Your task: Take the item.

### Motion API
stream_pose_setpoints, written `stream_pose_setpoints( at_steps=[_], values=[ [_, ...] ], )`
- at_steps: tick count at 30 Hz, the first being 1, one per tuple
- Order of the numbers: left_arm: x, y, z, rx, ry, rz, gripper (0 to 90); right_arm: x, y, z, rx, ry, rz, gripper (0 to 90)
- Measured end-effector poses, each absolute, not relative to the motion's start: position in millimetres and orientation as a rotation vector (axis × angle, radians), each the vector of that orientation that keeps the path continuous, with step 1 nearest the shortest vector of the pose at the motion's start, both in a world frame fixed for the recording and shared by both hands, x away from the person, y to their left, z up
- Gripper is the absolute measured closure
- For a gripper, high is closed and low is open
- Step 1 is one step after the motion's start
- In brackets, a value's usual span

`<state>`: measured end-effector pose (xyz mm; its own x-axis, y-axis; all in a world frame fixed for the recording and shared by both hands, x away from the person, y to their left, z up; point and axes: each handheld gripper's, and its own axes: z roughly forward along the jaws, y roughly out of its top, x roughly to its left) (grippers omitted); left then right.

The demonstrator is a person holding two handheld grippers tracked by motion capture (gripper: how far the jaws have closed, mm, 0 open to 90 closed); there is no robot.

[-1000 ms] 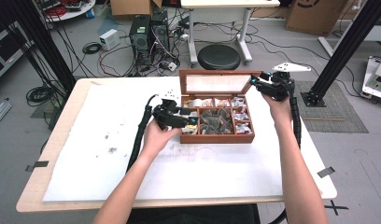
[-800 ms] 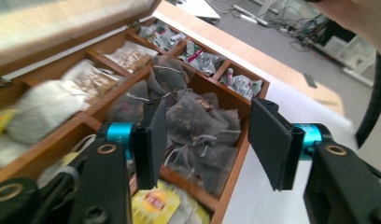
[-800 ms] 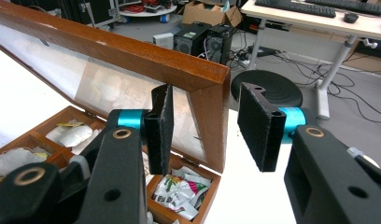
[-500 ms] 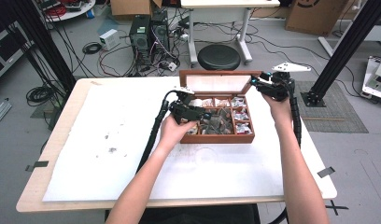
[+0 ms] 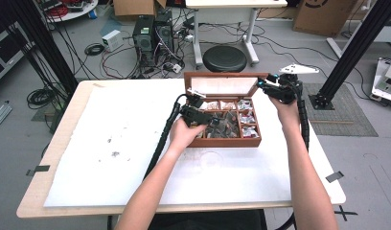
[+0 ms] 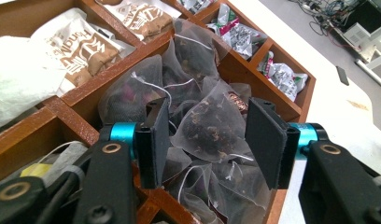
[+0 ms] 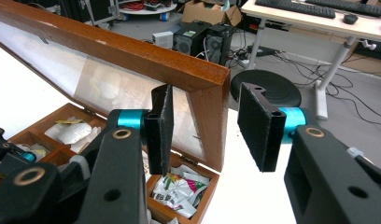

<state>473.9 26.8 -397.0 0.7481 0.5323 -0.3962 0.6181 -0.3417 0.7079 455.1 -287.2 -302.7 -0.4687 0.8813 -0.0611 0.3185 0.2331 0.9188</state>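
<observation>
A wooden tea box point(image 5: 227, 142) stands at the table's far middle with its glass lid point(image 5: 222, 85) raised. My left gripper point(image 5: 217, 122) reaches down into the middle compartment. Its jaws have just been closing, and a pyramid tea bag point(image 6: 205, 128) of dark leaves sits between the pads point(image 6: 156, 140) without being visibly squeezed, so the left gripper point(image 6: 207, 140) counts as open. My right gripper point(image 5: 261, 85) stays at the lid's upper right corner. In the right gripper view it point(image 7: 205, 128) straddles that corner of the lid point(image 7: 132, 51), with a narrow gap at the right pad point(image 7: 258, 126).
Brown and white packets point(image 6: 81, 46) and green-red foil sachets point(image 6: 282, 77) fill the side compartments. A white cover point(image 5: 112, 158) lies over the table, with small crumbs at the left. Behind the table are a black stool point(image 5: 224, 57), computer towers point(image 5: 153, 31) and cables.
My left hand has moved right from the box's left edge to over the middle compartment and has sunk into it, its jaws narrower. The right hand and lid have kept still.
</observation>
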Motion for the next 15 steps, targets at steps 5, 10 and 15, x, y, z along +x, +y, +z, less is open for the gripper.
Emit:
stream_pose_setpoints(
  at_steps=[5,10,15],
  values=[
    [477.0,24.0,-401.7,2.032,0.898,-0.146,56.3,455.1,-287.3,-302.6,1.100,1.915,1.219,57.0],
    [478.5,23.7,-403.4,2.030,0.921,-0.152,57.9,455.1,-287.2,-302.7,1.100,1.913,1.219,57.1],
    [477.7,21.4,-403.4,2.048,0.920,-0.153,68.9,455.3,-287.4,-302.8,1.100,1.913,1.222,57.0]
  ],
)
